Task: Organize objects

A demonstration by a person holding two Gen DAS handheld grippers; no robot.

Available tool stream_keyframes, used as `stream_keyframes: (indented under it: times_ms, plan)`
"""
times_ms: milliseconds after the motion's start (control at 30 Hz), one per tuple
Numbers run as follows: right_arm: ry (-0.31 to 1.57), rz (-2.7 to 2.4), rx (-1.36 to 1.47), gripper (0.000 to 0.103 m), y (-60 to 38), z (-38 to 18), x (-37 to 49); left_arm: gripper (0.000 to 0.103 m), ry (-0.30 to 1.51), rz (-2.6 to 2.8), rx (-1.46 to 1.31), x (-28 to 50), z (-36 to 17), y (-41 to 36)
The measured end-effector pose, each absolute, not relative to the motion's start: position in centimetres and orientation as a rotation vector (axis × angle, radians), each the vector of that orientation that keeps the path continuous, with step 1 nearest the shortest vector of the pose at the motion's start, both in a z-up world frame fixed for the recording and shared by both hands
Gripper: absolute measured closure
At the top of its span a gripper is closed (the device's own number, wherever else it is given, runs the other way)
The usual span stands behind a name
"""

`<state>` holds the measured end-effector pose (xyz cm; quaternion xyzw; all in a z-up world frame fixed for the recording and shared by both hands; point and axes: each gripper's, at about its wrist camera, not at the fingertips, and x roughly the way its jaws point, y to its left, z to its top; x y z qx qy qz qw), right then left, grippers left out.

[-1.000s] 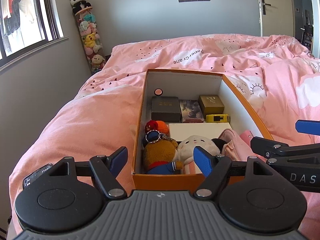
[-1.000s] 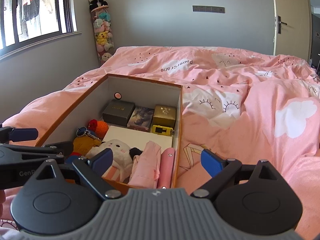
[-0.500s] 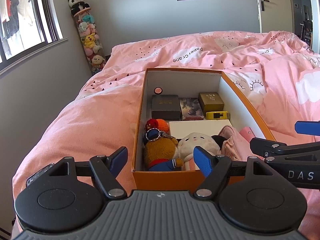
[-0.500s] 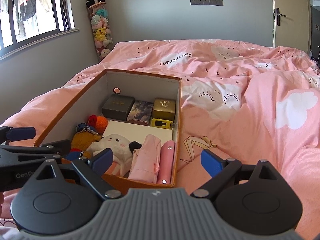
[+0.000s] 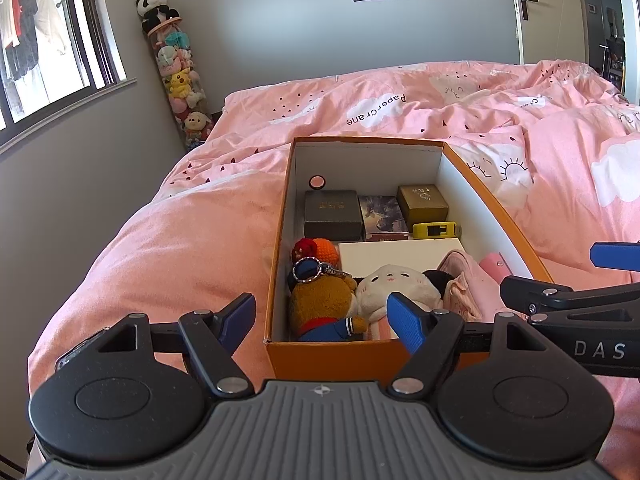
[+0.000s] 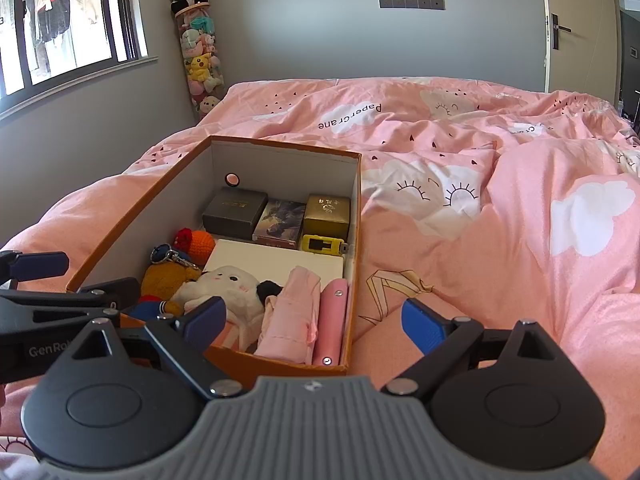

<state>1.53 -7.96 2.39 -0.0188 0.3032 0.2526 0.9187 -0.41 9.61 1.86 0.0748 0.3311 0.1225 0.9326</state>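
Left wrist view: both the left hand-held gripper [image 5: 322,316] and right hand-held gripper [image 6: 316,320] spread apart, empty, before the packed orange box [image 5: 492,184] on the bed [image 5: 192,240]

The right gripper [image 5: 608,276] was cut off by the left view's right edge, and the left gripper [image 6: 40,284] by the right view's left edge. In the box [image 6: 352,216], the brown plush [image 5: 320,304] was partly hidden by the near wall, the white plush [image 6: 228,288] partly by a blue fingertip [image 6: 206,320]. The white flat box [image 6: 276,258] lay half under the plush and the pink cloth [image 6: 290,316]. Gold print on the dark box [image 5: 333,213] was too small to read. The window [image 6: 60,20] ran off the frame.
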Motion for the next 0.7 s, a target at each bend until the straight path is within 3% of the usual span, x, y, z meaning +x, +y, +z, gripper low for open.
stream_keyframes:
  times_ms: [700]
  plan:
    - [0.623,0.512,-0.032,0.008,-8.18,2.38,1.37,0.015,0.674,0.241,0.167,-0.47,1.96,9.52]
